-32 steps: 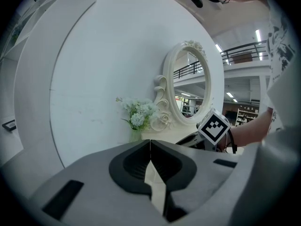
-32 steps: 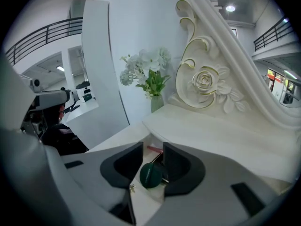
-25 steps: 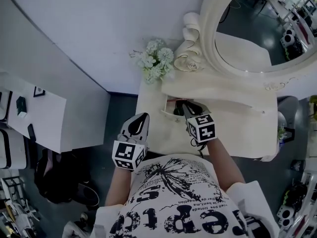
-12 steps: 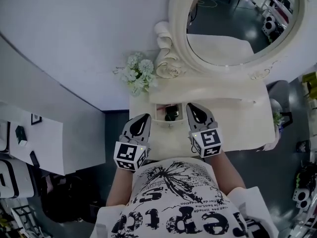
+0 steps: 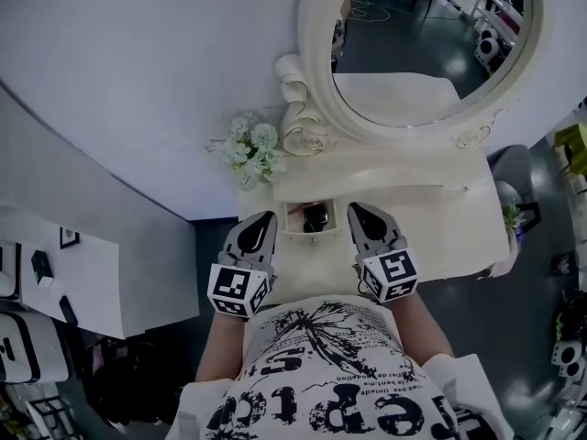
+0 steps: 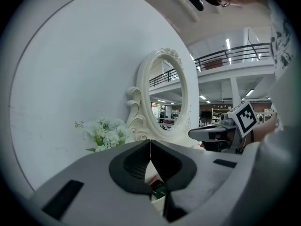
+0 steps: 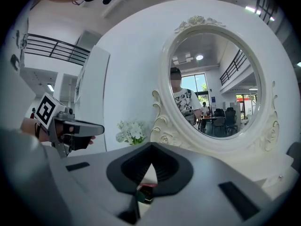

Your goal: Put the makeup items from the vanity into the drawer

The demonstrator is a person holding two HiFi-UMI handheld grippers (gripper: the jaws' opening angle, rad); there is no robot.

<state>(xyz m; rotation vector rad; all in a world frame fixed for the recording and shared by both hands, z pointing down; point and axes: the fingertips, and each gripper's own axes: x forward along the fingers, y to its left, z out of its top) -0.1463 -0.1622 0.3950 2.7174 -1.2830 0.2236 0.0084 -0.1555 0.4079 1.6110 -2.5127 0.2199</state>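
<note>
The white vanity [image 5: 440, 218] has a small drawer [image 5: 292, 231] standing open at its front left. Dark makeup items [image 5: 315, 216] lie inside it; a dark compact [image 7: 145, 193] with a red edge shows under the jaws in the right gripper view, and the same items [image 6: 157, 190] peek through in the left gripper view. My left gripper [image 5: 266, 216] hangs just left of the drawer, jaws shut and empty. My right gripper [image 5: 356, 209] hangs just right of it, also shut with nothing held. Each gripper shows in the other's view: the right gripper [image 6: 211, 133] and the left gripper [image 7: 77, 127].
A large oval mirror [image 5: 422, 53] in an ornate white frame stands on the vanity against the wall. A bunch of white flowers [image 5: 249, 149] sits at its back left corner. A white counter [image 5: 55, 273] lies off to the left, dark floor around.
The right gripper has drawn back out of the drawer and to its right, and its jaws have shut. The left gripper stayed beside the drawer. The head view shifted.
</note>
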